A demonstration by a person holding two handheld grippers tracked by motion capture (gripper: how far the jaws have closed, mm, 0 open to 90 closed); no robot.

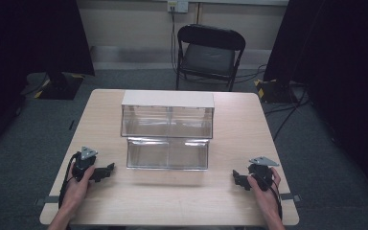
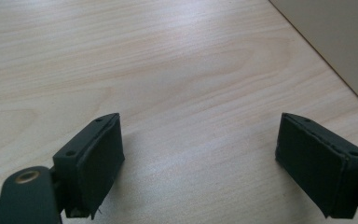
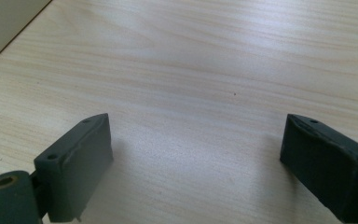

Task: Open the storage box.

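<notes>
Left gripper (image 1: pixel 109 168) and right gripper (image 1: pixel 235 176) wide apart, holding nothing, bare table (image 1: pixel 172 196) between, clear box (image 1: pixel 167 130) beyond.

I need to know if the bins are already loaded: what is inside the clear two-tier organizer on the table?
Through the clear walls of the organizer, both tiers look empty, with just glare and table showing through. The white lid covers the upper tier's rear part, so that stays unseen.

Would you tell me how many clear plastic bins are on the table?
2: an upper bin with a white top, stacked toward the far side, and a lower bin in front of it.
</notes>
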